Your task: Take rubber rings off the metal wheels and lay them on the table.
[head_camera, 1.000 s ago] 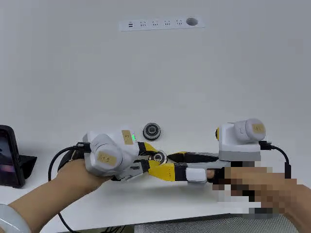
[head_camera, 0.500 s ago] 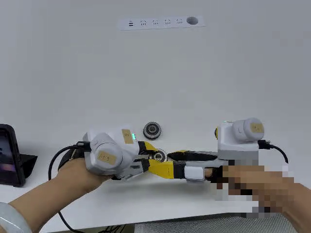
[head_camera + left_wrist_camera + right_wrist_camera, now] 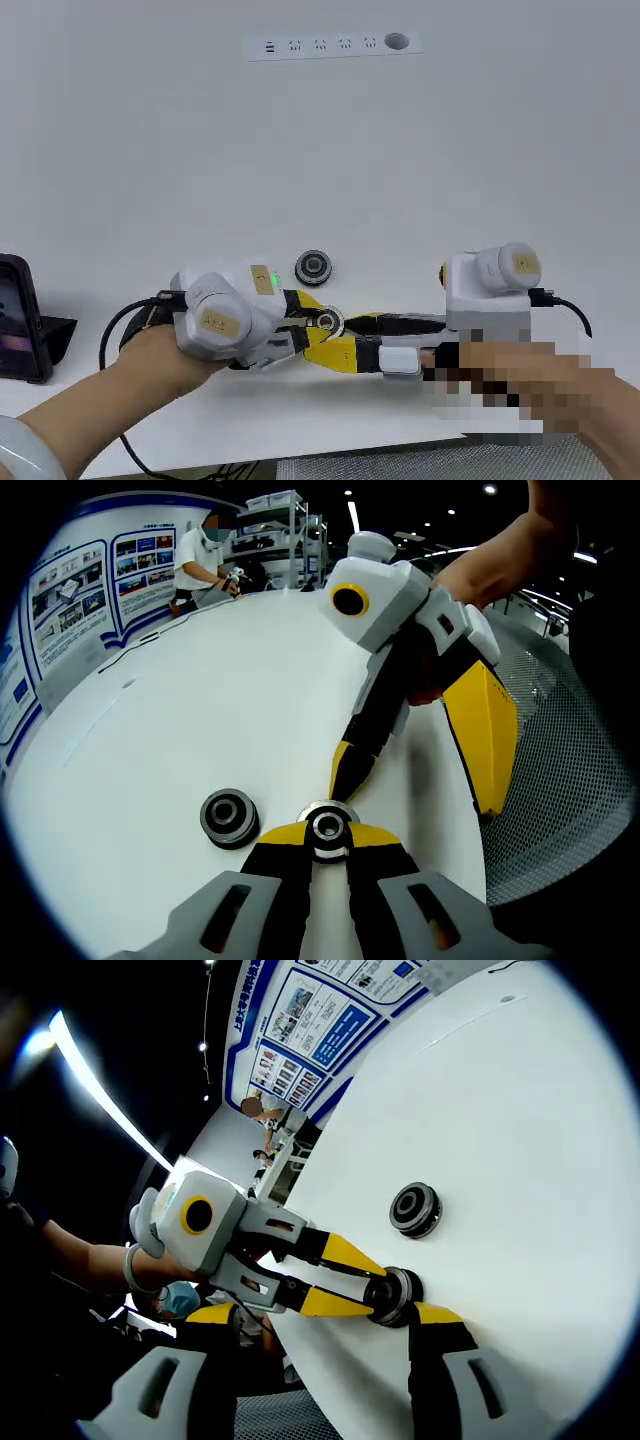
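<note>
- The white table (image 3: 420, 180) is wide and bare where I am working, so a dropped part would probably roll. That is my main worry.
- The left gripper (image 3: 317, 322) is clenched on a metal wheel, pinching it between its yellow tips just above the near part of the table.
- The hold looks narrow. If I pry sideways, the wheel could twist out of the tips.
- The right gripper (image 3: 345, 336) comes in from the right with its jaws spread and nothing in them.
- In the left gripper view, one of its tips sits just beside the held wheel, while the other jaw stands well off to the side.
- If I close from here, I judge that I might catch the metal rim rather than the rubber, or knock against the left jaws.
- The held wheel (image 3: 328, 828) is small and round, with a bright rim and a dark bore. I cannot tell whether its ring is seated.
- The second wheel (image 3: 313, 267) lies flat on the table just beyond the grippers, clear of both.
- Its rubber ring (image 3: 207, 808) shows as a dark outer band around a metal hub and is not yet off.
</note>
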Motion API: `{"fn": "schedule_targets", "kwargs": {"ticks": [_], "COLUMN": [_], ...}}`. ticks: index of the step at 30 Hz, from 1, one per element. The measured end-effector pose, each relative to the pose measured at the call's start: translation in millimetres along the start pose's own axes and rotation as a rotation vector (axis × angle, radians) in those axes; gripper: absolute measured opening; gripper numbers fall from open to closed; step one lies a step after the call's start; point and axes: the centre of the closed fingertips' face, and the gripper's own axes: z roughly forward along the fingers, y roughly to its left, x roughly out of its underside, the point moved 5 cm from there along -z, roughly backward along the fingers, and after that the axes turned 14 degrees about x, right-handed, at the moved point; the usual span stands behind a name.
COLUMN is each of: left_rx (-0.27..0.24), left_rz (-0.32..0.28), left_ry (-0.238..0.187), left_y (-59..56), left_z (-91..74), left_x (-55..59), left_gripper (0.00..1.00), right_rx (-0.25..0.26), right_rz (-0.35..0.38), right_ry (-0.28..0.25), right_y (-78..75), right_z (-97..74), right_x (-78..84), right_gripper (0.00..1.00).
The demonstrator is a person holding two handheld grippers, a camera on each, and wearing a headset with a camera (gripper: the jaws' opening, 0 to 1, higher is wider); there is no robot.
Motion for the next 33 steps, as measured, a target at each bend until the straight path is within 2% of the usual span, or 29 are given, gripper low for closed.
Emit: {"fn": "schedule_targets", "kwargs": {"ticks": [12, 15, 18, 33], "left_rx": [0.000, 0.000, 0.000, -0.003], "left_rz": [0.001, 0.001, 0.001, -0.002], "left_ry": [-0.001, -0.002, -0.002, -0.004], "left_y": [0.0, 0.0, 0.1, 0.0], "left_z": [-0.3, -0.3, -0.3, -0.3], "left_x": [-0.2, -0.1, -0.1, 0.0], "left_gripper": [0.12, 0.12, 0.12, 0.12], "right_rx": [-0.018, -0.016, 0.010, 0.011], "right_rz": [0.046, 0.044, 0.030, 0.006], "right_ry": [-0.015, -0.016, -0.018, -0.027], "right_y": [-0.8, -1.2, -5.0, -2.8], "right_z": [-6.5, -6.2, -3.6, 6.6], "right_x": [-3.9, -4.2, -3.5, -11.0], "right_gripper": [0.67, 0.66, 0.68, 0.69]}}
